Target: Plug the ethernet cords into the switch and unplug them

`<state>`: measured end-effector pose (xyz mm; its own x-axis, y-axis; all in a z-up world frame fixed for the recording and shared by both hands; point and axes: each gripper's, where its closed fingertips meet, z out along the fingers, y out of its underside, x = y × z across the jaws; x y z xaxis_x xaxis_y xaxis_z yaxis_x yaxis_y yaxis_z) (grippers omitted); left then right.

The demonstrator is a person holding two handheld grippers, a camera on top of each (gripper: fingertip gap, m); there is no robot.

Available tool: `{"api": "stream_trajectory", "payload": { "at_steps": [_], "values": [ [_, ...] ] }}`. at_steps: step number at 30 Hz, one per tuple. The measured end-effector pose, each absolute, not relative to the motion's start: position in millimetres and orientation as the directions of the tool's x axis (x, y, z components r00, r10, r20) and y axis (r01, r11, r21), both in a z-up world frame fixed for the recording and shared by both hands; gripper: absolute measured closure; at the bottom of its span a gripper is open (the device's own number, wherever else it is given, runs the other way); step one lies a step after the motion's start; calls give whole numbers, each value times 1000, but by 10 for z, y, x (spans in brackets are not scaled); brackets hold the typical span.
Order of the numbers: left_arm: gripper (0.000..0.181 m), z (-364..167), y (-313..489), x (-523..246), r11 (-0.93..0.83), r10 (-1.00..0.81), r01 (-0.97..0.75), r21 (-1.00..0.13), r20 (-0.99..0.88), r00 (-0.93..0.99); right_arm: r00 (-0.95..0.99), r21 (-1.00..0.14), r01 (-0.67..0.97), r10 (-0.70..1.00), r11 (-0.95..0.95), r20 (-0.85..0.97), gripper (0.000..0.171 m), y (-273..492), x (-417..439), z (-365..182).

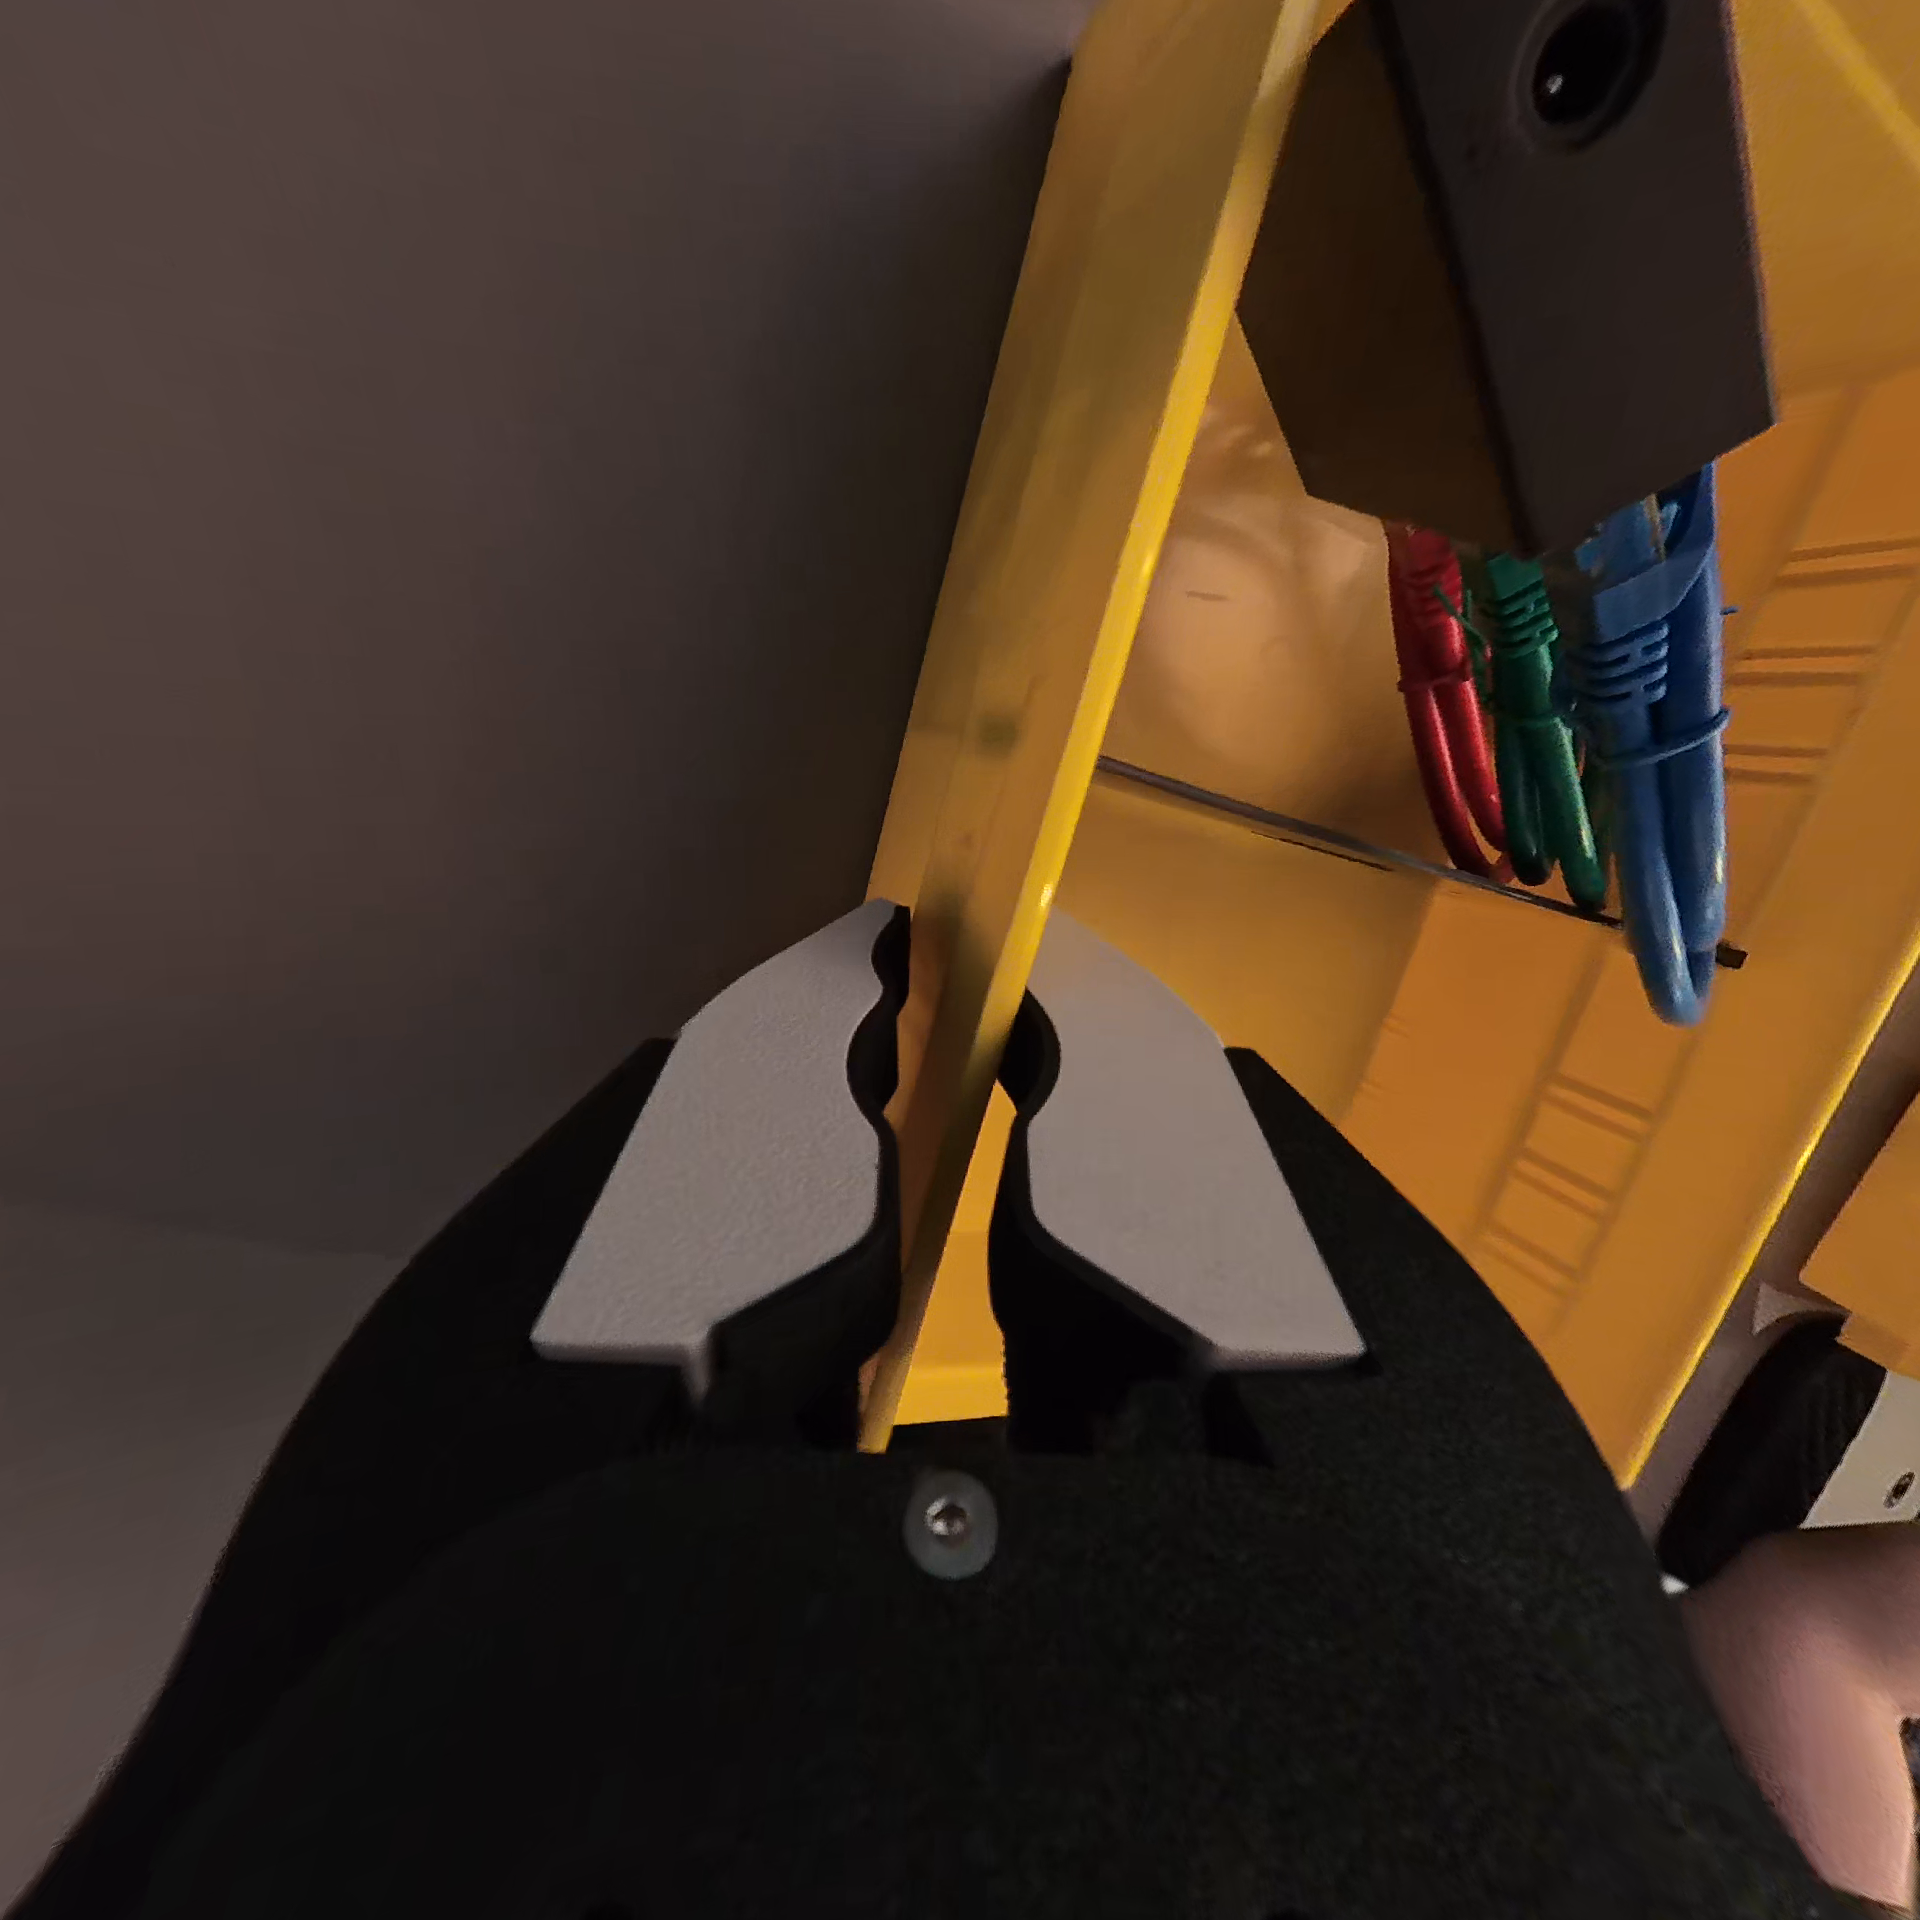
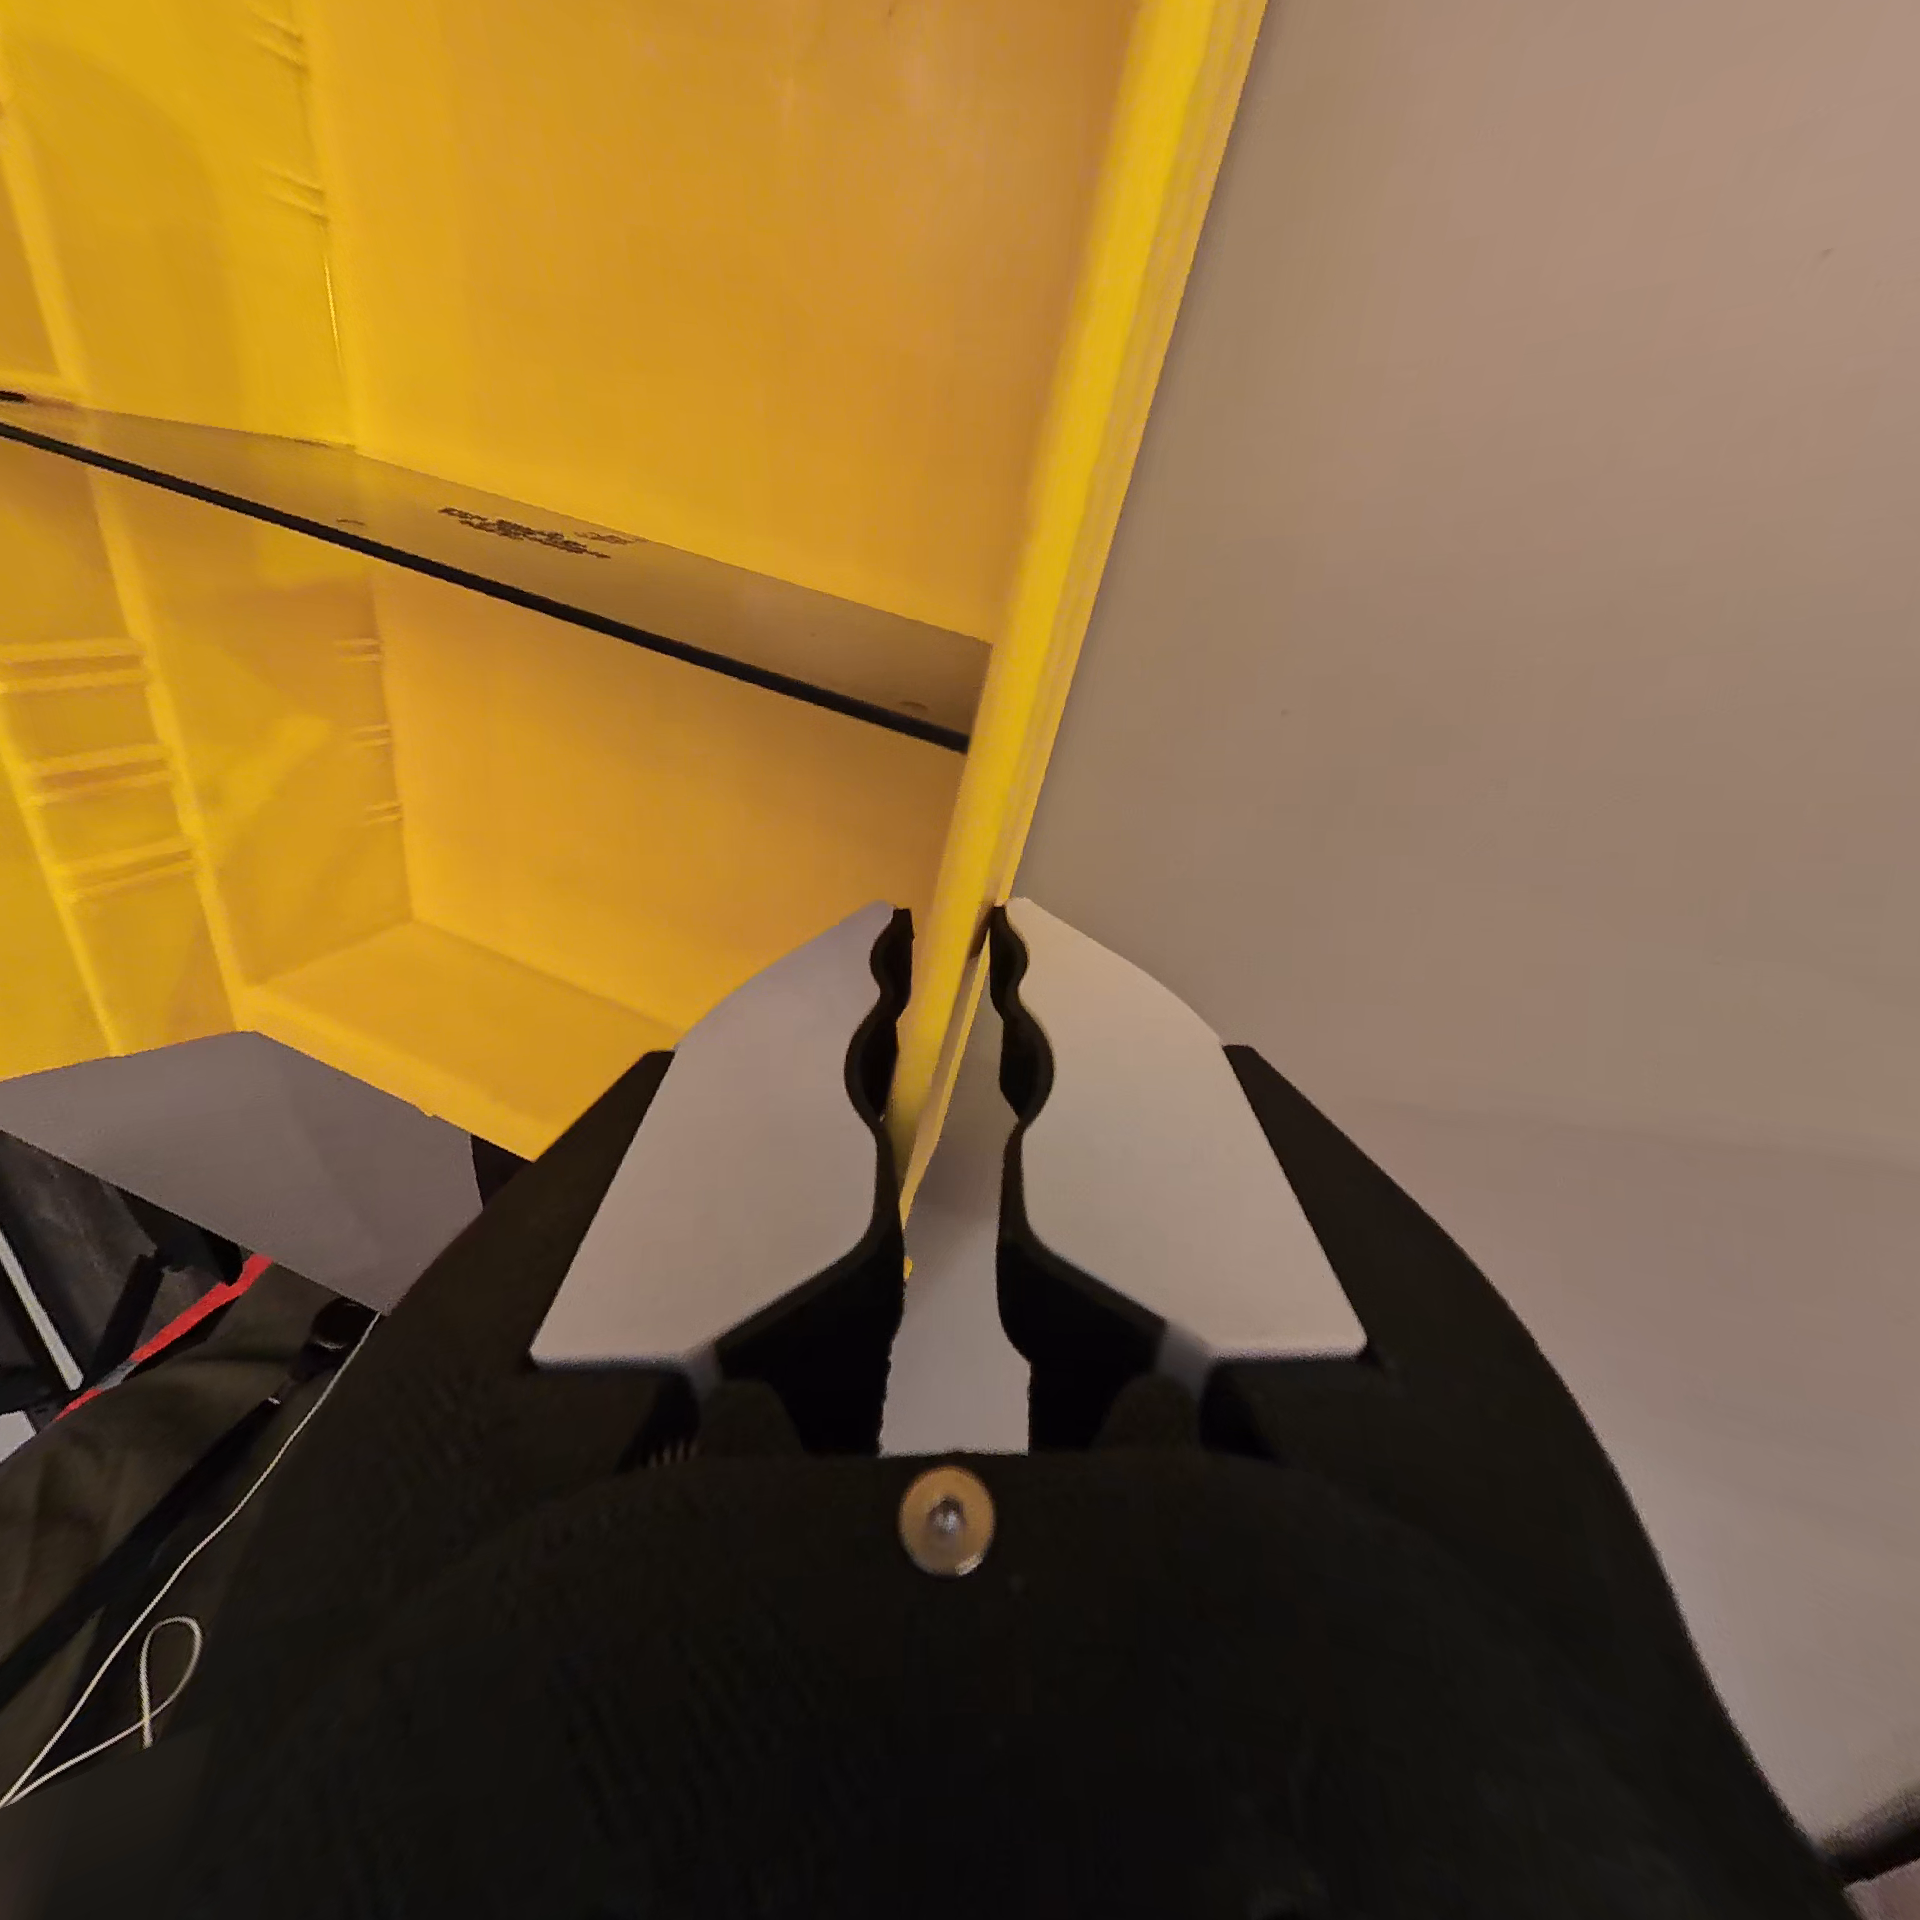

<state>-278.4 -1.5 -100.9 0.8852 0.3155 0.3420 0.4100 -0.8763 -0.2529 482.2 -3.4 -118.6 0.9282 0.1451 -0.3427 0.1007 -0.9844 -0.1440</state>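
Note:
A yellow plastic bin [image 1: 1091,520] fills both views. My left gripper [image 1: 961,925] is shut on one thin side wall of the bin. My right gripper [image 2: 951,914] is shut on the opposite side wall [image 2: 1101,468]. Inside the bin is a dark grey box, the switch [image 1: 1558,260]. A red cord [image 1: 1439,707], a green cord [image 1: 1538,748] and a blue cord [image 1: 1662,748], each bundled in a loop, have their plugs at the switch's lower edge. I cannot tell how deep the plugs sit. The switch and cords are out of the right wrist view.
A thin dark divider plate [image 2: 623,592] crosses the bin's inside and shows edge-on in the left wrist view [image 1: 1351,842]. A plain grey surface [image 1: 416,520] lies beyond the bin. A hand [image 1: 1818,1714] and the other gripper [image 1: 1818,1444] show at lower right. A thin white string [image 2: 156,1662] is at lower left. Some 75 centimetres of space lies between my two pairs of fingers.

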Motion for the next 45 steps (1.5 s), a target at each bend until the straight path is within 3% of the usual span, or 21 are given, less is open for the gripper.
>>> {"api": "stream_trajectory", "payload": {
  "at_steps": [25, 31, 35, 38, 41, 43, 45],
  "values": [
    [164, -1010, 25, -2710, -894, 213, 342, -289, 398, 892, 928, -168, 124, 174, -978, -330, 157, -27, 4876, -1204],
    [162, -820, 138, -2747, -853, 138, 314, -416, 400, 906, 924, -173, 95, 151, -980, -351, 154, -18, 4871, -1189],
    [151, -454, 265, -2811, -777, -45, 131, -615, 262, 964, 901, -222, -3, 94, -975, -424, 146, 34, 4873, -1051],
    [147, -117, 325, -2862, -617, -233, -248, -747, -128, 964, 905, -295, -58, 75, -954, -420, 144, 68, 4955, -879],
    [141, 93, 345, -2772, -410, -283, -559, -721, -481, 829, 914, -404, -113, 65, -908, -401, 143, 105, 5034, -592],
    [138, 7, 334, -2627, -400, -353, -590, -702, -476, 805, 923, -500, -150, 60, -853, -379, 143, 153, 5067, -329],
    [124, -89, 389, -2625, -409, -380, -657, -633, -537, 753, 938, -605, -141, 90, -784, -335, 143, 192, 5044, -45]
  ]
}}
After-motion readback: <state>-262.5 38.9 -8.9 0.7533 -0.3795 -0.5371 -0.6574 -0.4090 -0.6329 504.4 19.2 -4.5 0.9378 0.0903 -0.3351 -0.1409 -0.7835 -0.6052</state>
